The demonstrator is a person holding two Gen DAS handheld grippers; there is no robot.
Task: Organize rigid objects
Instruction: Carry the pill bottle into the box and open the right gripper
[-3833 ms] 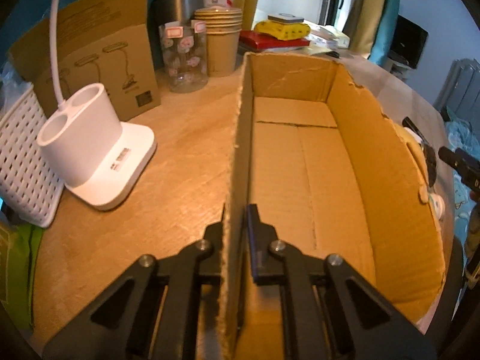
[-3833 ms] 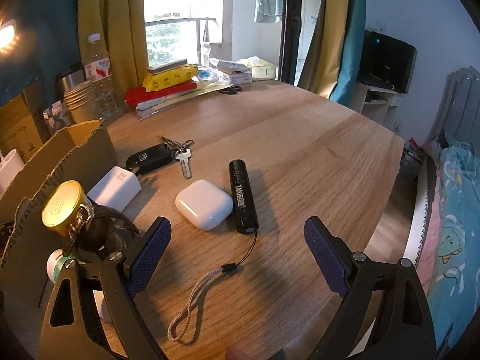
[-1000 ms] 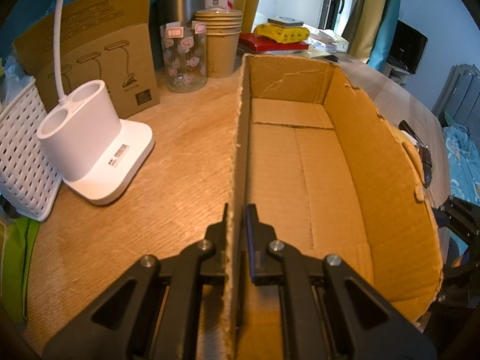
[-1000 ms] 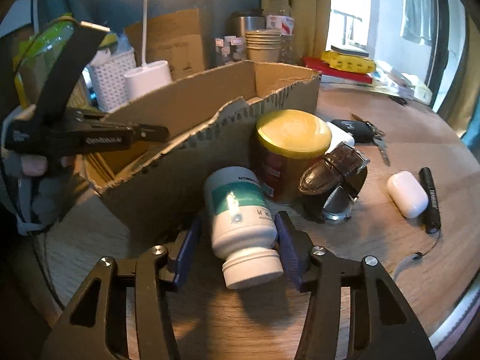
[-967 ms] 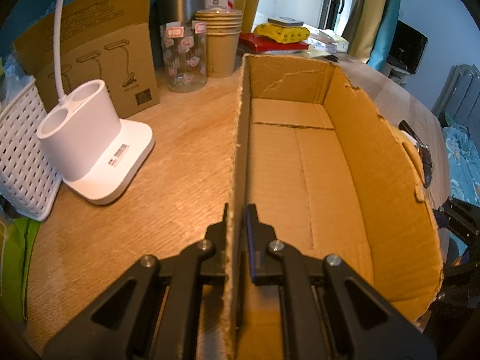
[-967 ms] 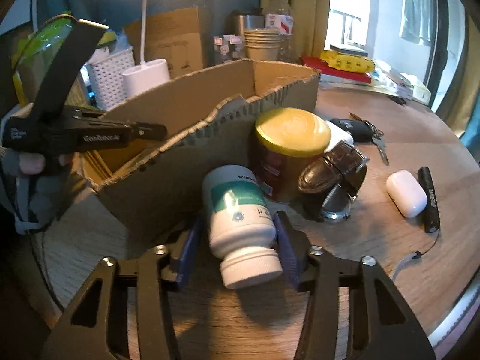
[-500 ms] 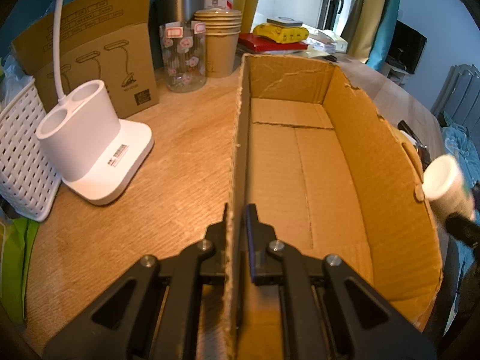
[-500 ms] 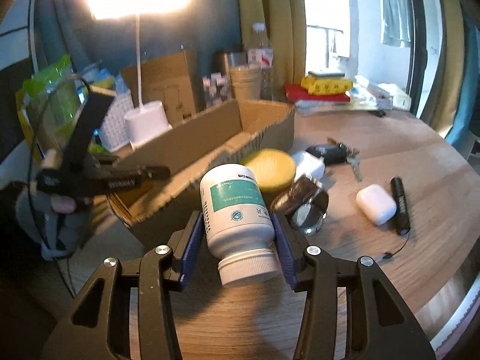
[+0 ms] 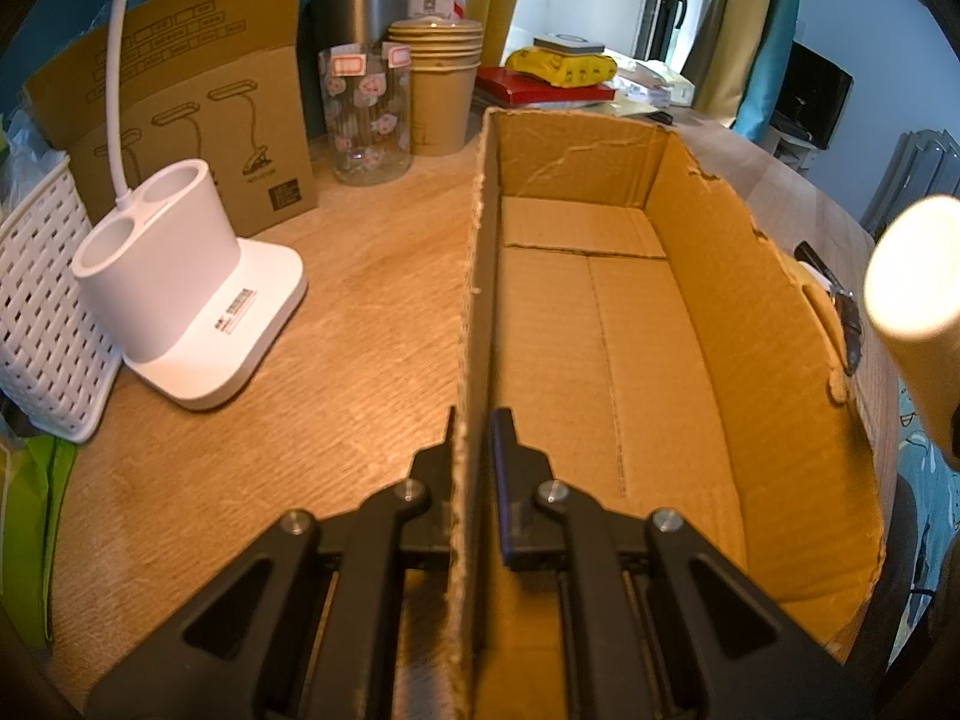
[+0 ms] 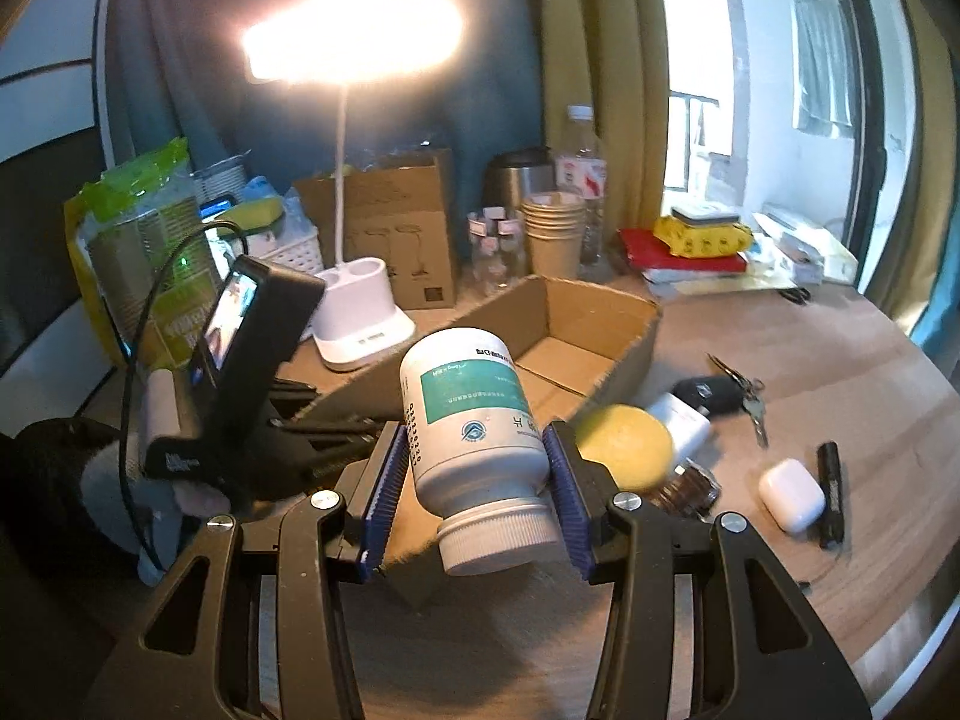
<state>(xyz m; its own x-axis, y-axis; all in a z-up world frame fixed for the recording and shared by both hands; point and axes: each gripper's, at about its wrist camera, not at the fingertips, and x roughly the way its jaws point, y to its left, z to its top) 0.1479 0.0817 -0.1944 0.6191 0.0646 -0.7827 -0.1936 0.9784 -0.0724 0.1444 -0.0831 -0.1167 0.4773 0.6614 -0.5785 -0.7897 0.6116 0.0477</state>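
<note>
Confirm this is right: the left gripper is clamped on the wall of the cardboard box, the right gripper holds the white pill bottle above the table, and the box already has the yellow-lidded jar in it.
Wrong on the last part. The cardboard box is empty in the left wrist view; the yellow-lidded jar stands outside it. The left gripper does clamp the wall, and the right gripper holds the white pill bottle.

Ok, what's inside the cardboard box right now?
Nothing visible: the cardboard box shows only its bare floor. The left gripper pinching its wall hides the nearest corner. The white bottle sits clamped in the right gripper, outside it.
</note>
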